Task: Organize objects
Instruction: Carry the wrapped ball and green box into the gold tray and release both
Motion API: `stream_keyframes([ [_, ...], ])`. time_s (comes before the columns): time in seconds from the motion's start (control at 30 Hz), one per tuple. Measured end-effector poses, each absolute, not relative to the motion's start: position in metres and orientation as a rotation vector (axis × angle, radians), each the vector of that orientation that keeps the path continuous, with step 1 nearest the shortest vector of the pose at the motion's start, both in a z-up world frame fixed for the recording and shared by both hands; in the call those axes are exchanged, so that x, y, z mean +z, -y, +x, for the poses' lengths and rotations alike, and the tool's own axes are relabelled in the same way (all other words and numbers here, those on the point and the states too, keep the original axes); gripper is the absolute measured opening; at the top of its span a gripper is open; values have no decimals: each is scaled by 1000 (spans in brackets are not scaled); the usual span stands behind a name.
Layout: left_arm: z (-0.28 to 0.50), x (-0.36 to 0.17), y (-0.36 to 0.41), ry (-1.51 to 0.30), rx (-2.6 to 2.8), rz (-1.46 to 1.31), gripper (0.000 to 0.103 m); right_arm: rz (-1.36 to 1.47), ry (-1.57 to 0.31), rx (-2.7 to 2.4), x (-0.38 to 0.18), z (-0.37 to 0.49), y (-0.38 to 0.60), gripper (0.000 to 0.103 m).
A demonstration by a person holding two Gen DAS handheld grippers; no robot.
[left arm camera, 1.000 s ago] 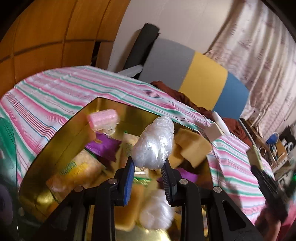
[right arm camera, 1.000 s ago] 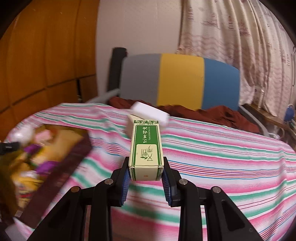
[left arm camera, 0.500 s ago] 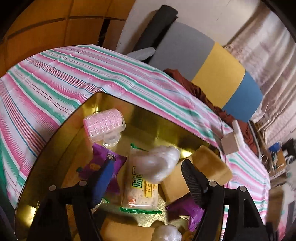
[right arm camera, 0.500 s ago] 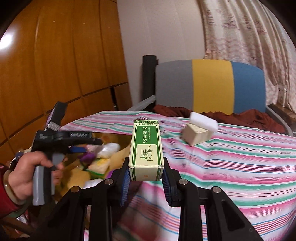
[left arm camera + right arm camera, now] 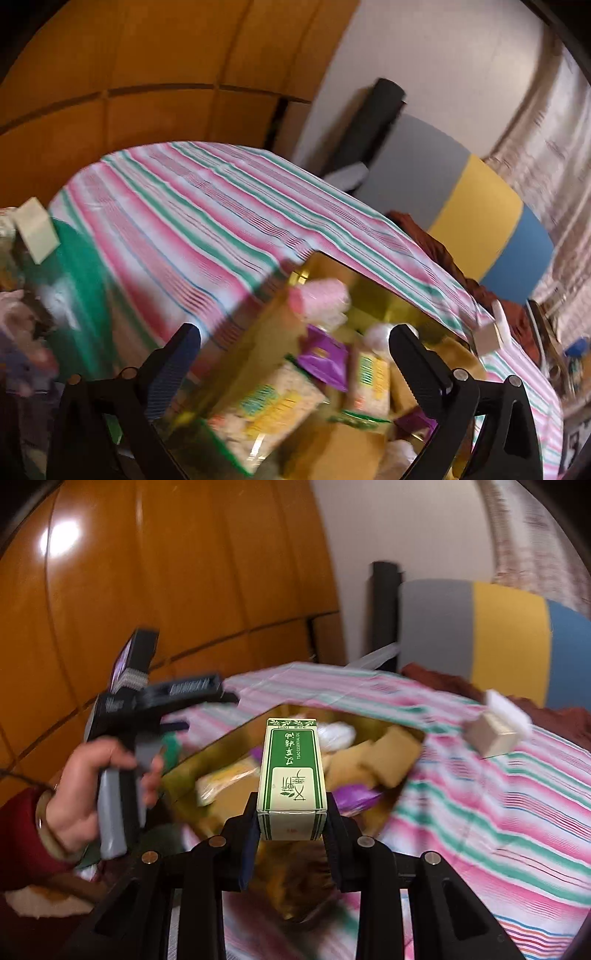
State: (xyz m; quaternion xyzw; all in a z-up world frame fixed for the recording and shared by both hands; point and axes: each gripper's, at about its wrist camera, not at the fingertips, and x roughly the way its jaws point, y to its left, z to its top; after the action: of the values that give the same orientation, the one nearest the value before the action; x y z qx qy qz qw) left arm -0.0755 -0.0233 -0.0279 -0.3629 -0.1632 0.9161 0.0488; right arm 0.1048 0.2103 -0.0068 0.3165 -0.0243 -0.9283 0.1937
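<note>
A gold tray [image 5: 384, 302] on the striped tablecloth holds snack packs [image 5: 266, 402], a purple packet [image 5: 325, 358], a pink roller [image 5: 321, 299] and a white plastic-wrapped bundle [image 5: 336, 734]. My left gripper [image 5: 295, 332] hovers over the tray's near left corner. Its jaws are opening wide and nothing is between them. A hand holds it at the left of the right wrist view. My right gripper [image 5: 291, 805] is shut on a green and white box [image 5: 291, 768], held upright above the tray's [image 5: 236, 734] near side.
A small beige box with a white piece on it [image 5: 493, 734] lies on the striped cloth [image 5: 498, 812] right of the tray. A grey, yellow and blue chair back [image 5: 491, 627] stands behind the table. Blurred clutter [image 5: 22, 332] fills the left edge, and wooden panels lie beyond.
My left gripper opened and let the white wrapped bundle drop into the tray, then drew back to the tray's left. My right gripper swung left with the green box, from over the cloth to over the tray.
</note>
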Motion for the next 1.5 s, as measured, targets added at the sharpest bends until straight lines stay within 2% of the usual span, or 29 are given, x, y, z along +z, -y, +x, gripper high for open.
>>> stream_keyframes([
  [0.13, -75, -21, 36, 561, 2794, -1094, 103, 972, -2, -2509, -20, 98, -192, 31],
  [0.37, -69, -13, 25, 530, 2770, -1065, 103, 1111, -27, -2379, -40, 84, -177, 34],
  [0.53, -66, -12, 20, 517, 2757, -1065, 103, 1109, 75, -2430, -37, 82, -191, 42],
  [0.83, -62, -15, 5, 479, 2719, -1085, 103, 1044, 176, -2555, -25, 86, -216, 42],
  [1.07, -52, -21, -24, 369, 2634, -1106, 103, 1033, 272, -2647, -22, 85, -239, 42],
  [1.2, -42, -24, -43, 292, 2594, -1097, 103, 1102, 327, -2735, -30, 80, -261, 42],
  [1.4, -22, -26, -73, 173, 2505, -1056, 103, 1248, 516, -2802, -55, 74, -315, 43],
  [1.5, -11, -26, -87, 126, 2452, -1033, 103, 1299, 520, -2835, -62, 66, -337, 43],
])
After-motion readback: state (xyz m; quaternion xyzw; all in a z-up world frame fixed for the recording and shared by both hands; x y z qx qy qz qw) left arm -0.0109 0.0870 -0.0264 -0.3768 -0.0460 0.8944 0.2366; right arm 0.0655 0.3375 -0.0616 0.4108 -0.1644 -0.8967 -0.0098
